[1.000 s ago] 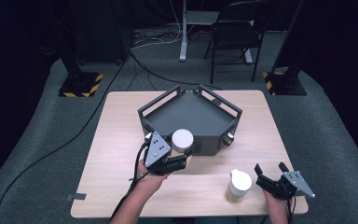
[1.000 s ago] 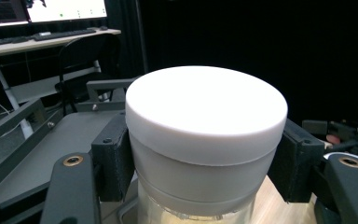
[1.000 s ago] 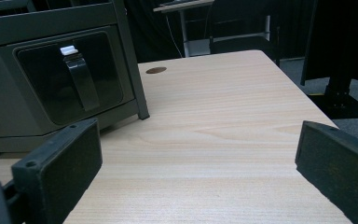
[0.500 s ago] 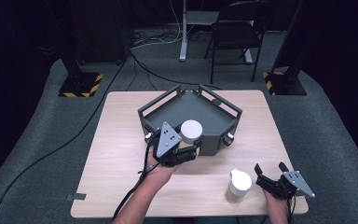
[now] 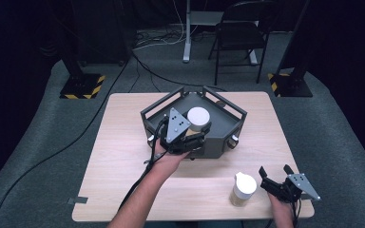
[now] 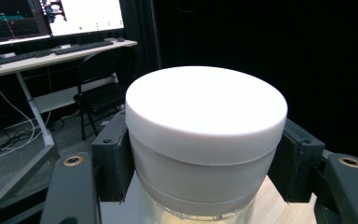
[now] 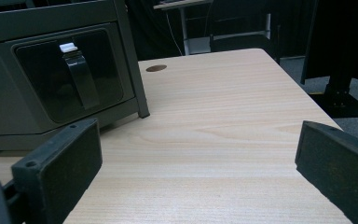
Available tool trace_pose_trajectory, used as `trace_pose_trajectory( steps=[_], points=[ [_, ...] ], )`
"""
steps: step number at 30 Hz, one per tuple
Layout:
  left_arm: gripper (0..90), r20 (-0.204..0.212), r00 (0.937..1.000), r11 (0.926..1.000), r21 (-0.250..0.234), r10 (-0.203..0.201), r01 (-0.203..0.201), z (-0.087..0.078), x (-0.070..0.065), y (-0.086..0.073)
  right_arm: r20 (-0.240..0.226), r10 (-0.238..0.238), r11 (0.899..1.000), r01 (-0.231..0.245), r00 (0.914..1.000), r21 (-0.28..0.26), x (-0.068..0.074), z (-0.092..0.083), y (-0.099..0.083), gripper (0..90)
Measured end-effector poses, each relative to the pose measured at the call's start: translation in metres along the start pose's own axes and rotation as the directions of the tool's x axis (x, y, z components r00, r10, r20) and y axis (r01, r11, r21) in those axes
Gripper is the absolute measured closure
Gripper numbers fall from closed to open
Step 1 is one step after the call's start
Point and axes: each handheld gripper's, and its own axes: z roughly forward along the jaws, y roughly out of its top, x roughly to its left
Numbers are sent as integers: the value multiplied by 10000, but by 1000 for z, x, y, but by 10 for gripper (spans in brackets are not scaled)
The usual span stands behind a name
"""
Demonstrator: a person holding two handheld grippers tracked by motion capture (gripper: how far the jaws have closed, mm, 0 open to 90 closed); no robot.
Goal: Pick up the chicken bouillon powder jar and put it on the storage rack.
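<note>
Two white-lidded jars [image 5: 198, 118] [image 5: 243, 188], one grey tray [image 5: 228, 124], seemingly one chair [image 5: 240, 35].

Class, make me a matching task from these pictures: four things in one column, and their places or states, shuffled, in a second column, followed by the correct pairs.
Things:
1. left gripper
2. right gripper
3. white-lidded jar
4. grey tray

Places or states:
A. stands alone on the table near the front edge
B. open, holding nothing
C. sits mid-table, walled and many-sided
D. shut on a white-capped jar, held over the tray

Pairs: 1-D, 2-B, 3-A, 4-C
</note>
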Motion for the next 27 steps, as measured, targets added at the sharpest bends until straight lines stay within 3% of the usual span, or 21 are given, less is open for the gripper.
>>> trace_pose_trajectory(
  steps=[9,22,27],
  points=[
    [332,-437,9987,9996,34,280,-279,9,-2,12,-5,14,10000,-14,10000,10,0,0,0,0],
    [332,-1145,9934,9999,153,33,-16,22,4,15,-54,73,10000,-73,10000,-25,-2,0,0,0],
    [332,-1497,9887,9997,204,-73,105,29,5,14,-83,91,10000,-91,9999,-34,-2,0,-1,0]
  ],
)
